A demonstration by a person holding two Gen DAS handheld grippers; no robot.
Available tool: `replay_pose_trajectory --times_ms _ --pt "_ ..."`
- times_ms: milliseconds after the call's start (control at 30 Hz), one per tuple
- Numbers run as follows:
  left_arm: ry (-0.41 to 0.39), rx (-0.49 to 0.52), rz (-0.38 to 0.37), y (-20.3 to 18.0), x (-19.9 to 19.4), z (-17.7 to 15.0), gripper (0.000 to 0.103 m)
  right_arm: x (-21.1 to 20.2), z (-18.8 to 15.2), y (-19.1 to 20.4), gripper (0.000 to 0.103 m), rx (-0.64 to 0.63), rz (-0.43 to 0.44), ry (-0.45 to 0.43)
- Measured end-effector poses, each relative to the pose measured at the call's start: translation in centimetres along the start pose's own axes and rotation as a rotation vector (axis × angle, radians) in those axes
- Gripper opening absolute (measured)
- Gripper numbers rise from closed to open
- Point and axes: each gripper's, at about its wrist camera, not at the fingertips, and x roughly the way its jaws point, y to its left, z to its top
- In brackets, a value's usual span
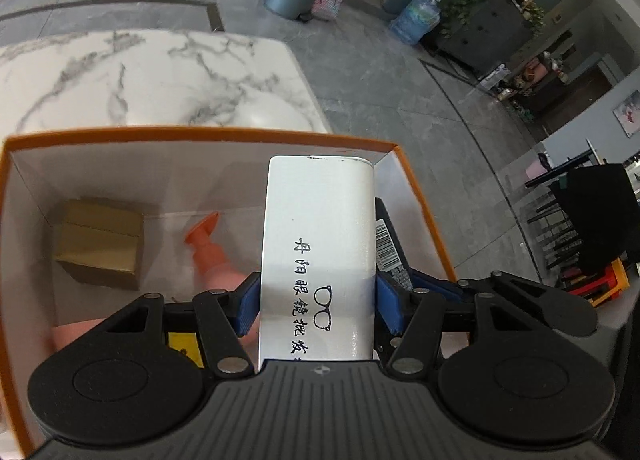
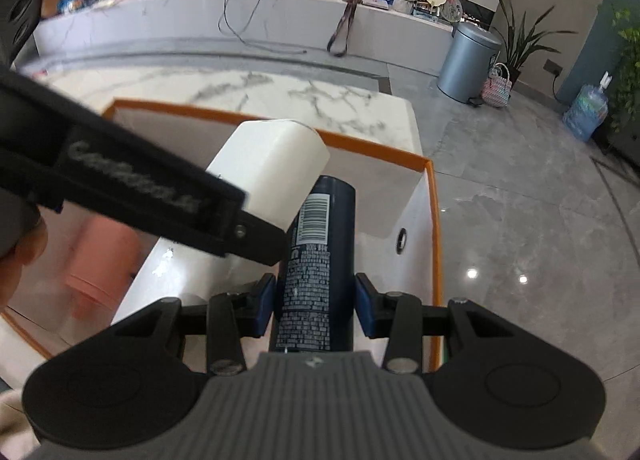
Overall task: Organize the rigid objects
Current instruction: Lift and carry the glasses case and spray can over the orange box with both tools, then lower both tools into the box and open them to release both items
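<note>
My left gripper [image 1: 316, 304] is shut on a white glasses case [image 1: 320, 244] with black writing, held over an orange-rimmed white box [image 1: 200, 138]. My right gripper [image 2: 314, 308] is shut on a dark blue can [image 2: 316, 272] with a barcode, held just right of the case over the same box [image 2: 434, 220]. The can shows beside the case in the left wrist view [image 1: 390, 244]. The case shows in the right wrist view [image 2: 272, 172], with the left gripper's arm across it. In the box lie a gold carton [image 1: 100, 244], an orange toy piece [image 1: 206, 240] and a pink cup [image 2: 100, 264].
The box stands on a white marble table [image 1: 140, 80], near its right edge. Beyond is grey tiled floor with a metal bin [image 2: 468, 60], a water jug [image 2: 586, 112], plants and a long white counter [image 2: 240, 8].
</note>
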Motion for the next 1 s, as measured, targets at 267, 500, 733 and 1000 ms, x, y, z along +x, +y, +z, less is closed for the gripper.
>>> replay_pose_trajectory --times_ms 267,500,733,1000 --pt "0.031 -0.04 -0.01 0.1 2.2 0.2 0.069 1.9 -0.3 -0.6 0.042 -0.072 -0.026 0.056" --pt "0.045 -0.029 0.019 -0.1 3.5 0.2 0.069 3.4 -0.2 -0.3 0.042 -0.137 -0.045 0.085" --pt "0.022 0.005 0.067 -0.7 3.8 0.1 0.069 4.0 0.3 0.3 0.042 -0.199 -0.065 0.09" --pt "0.013 0.046 0.117 -1.4 3.8 0.1 0.069 4.3 0.5 0.2 0.042 -0.208 -0.074 0.074"
